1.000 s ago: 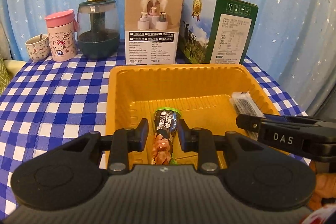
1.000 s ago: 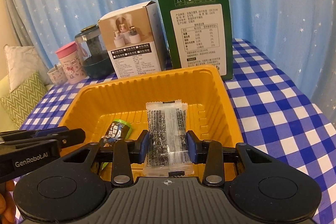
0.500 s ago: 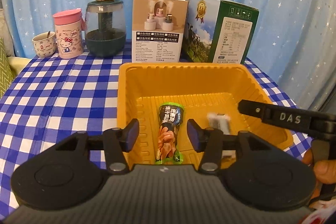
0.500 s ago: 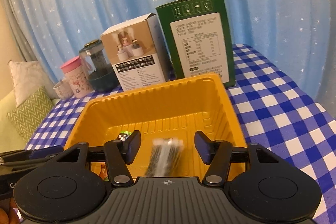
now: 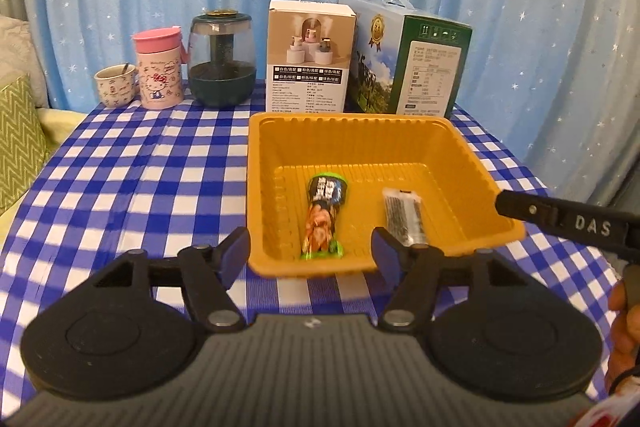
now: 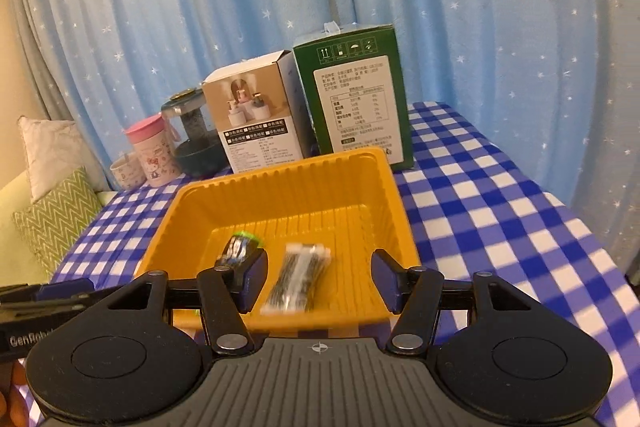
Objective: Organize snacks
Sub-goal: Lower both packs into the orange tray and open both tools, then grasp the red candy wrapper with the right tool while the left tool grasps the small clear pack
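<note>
A yellow plastic tray [image 5: 348,119] sits on the blue checked tablecloth. Two snacks lie flat on its floor: a green and orange packet [image 5: 323,219] at the left and a clear packet of dark pieces [image 5: 402,217] at the right. My left gripper [image 5: 310,247] hovers over the tray's near rim, jaws opening, nothing between the pads. In the right wrist view my right gripper [image 6: 318,269] stands open above the clear packet [image 6: 300,279], not touching it. The green packet [image 6: 240,247] is partly hidden behind its left finger. The tray's far rim [image 6: 280,179] faces the boxes.
Along the back stand a small mug [image 5: 114,85], a pink cup [image 5: 158,71], a dark green jar [image 5: 222,61], a white box [image 5: 308,59] and a green box [image 5: 416,67]. A green cushion [image 5: 16,139] lies left. A person's hand [image 5: 624,327] shows at right.
Both grippers opened and let go of their packets, which now lie on the tray floor. Both have drawn back and upward from the tray.
</note>
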The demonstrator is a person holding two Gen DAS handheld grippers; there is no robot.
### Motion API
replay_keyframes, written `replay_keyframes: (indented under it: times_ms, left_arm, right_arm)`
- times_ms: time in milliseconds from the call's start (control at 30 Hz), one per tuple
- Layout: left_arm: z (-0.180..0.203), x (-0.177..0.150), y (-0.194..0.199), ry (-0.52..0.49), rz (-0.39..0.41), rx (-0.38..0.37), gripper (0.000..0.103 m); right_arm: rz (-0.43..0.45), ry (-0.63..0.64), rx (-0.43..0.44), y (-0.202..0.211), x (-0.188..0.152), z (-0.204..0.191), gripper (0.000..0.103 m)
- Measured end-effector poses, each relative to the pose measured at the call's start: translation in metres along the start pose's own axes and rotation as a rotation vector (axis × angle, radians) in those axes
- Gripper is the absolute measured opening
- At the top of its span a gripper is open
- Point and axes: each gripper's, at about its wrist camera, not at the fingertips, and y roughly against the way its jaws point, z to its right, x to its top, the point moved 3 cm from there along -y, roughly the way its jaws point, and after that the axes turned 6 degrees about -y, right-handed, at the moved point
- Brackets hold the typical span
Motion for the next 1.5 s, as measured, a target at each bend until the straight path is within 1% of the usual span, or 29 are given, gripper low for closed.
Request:
replay_keyframes:
  times_ms: [67, 233, 367, 433, 500, 567, 700, 833, 933, 1100, 1300, 1433, 1500]
  left_arm:
    - [0.002, -0.006, 0.015, 0.000, 0.001, 0.003, 0.071]
    - [0.006, -0.025, 0.052, 0.011, -0.001, 0.012, 0.075]
    - [0.008, -0.043, 0.086, 0.020, 0.000, 0.020, 0.079]
    - [0.008, -0.054, 0.103, 0.026, -0.002, 0.028, 0.079]
    - [0.009, -0.065, 0.119, 0.034, -0.003, 0.030, 0.082]
    - [0.010, -0.076, 0.133, 0.039, -0.005, 0.033, 0.083]
    - [0.014, -0.099, 0.156, 0.046, -0.016, 0.049, 0.085]
    - [0.017, -0.120, 0.170, 0.060, -0.033, 0.061, 0.086]
    - [0.018, -0.130, 0.175, 0.082, -0.049, 0.055, 0.086]
    - [0.019, -0.138, 0.180, 0.071, -0.050, 0.061, 0.086]
    - [0.016, -0.139, 0.177, 0.091, -0.055, 0.064, 0.086]
    - [0.015, -0.140, 0.171, 0.067, -0.060, 0.069, 0.086]
    - [0.014, -0.140, 0.169, 0.061, -0.061, 0.072, 0.086]
  right_arm:
    - [0.001, 0.006, -0.008, 0.017, -0.006, -0.002, 0.058]
    - [-0.008, 0.002, -0.009, 0.061, -0.025, -0.006, 0.058]
    - [-0.021, 0.008, -0.024, 0.097, -0.047, -0.007, 0.059]
    - [-0.036, -0.003, -0.031, 0.115, -0.060, -0.005, 0.062]
    - [-0.047, -0.022, -0.035, 0.131, -0.073, -0.003, 0.067]
    - [-0.055, -0.038, -0.038, 0.147, -0.086, -0.002, 0.067]
    - [-0.072, -0.059, -0.057, 0.173, -0.108, 0.001, 0.068]
    - [-0.087, -0.044, -0.066, 0.193, -0.127, 0.000, 0.068]
    - [-0.101, -0.041, -0.064, 0.202, -0.136, -0.001, 0.068]
    - [-0.106, -0.050, -0.064, 0.207, -0.140, -0.003, 0.068]
    - [-0.113, -0.053, -0.060, 0.203, -0.139, -0.008, 0.068]
    - [-0.109, -0.045, -0.059, 0.198, -0.137, -0.010, 0.068]
    - [-0.123, -0.063, -0.053, 0.193, -0.139, -0.009, 0.068]
